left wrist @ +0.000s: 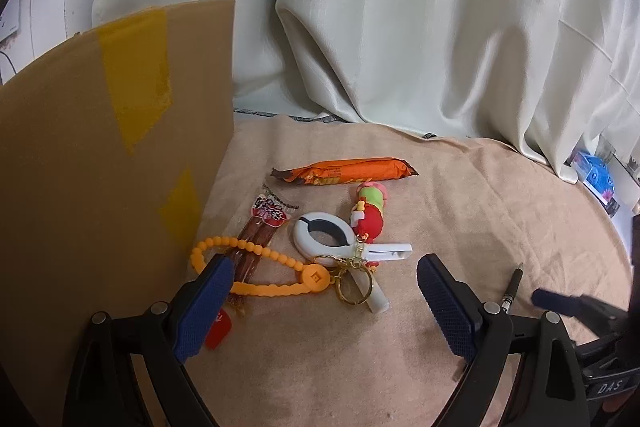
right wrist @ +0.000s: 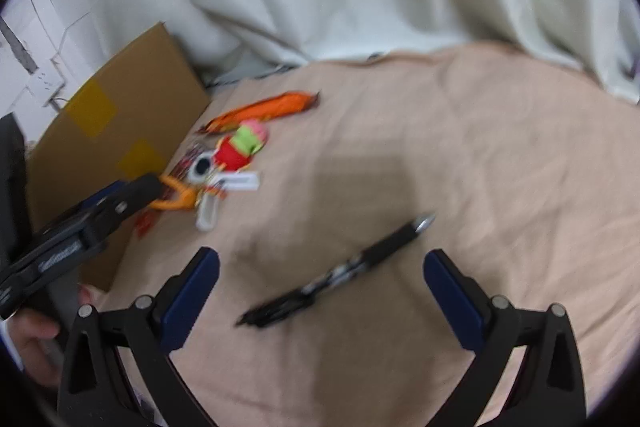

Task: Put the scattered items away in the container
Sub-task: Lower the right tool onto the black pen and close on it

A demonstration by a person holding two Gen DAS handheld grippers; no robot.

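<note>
Right gripper (right wrist: pixel 320 291) spread wide over a black pen (right wrist: pixel 336 275) lying between its fingers, seemingly untouched through the blur. Left gripper (left wrist: pixel 324 291) equally spread above an orange beaded silicone strap (left wrist: pixel 256 267). Farther left, brown cardboard box (left wrist: pixel 80 163) upright.

The cardboard box (left wrist: pixel 100 155) is plain brown with yellow tape patches. An orange snack wrapper (left wrist: pixel 344 171) has dark ends. The plush toy (left wrist: pixel 370 213) is red, green and pink. A beaded strap (left wrist: pixel 256 267) is orange, the ring-shaped clip (left wrist: pixel 320 237) white with black inside, the pen (right wrist: pixel 340 273) black with a silver tip. The cloth (left wrist: pixel 460 195) is beige, the curtain (left wrist: pixel 420 7) off-white. Each claw has blue pads (left wrist: pixel 202 307) on black arms.
</note>
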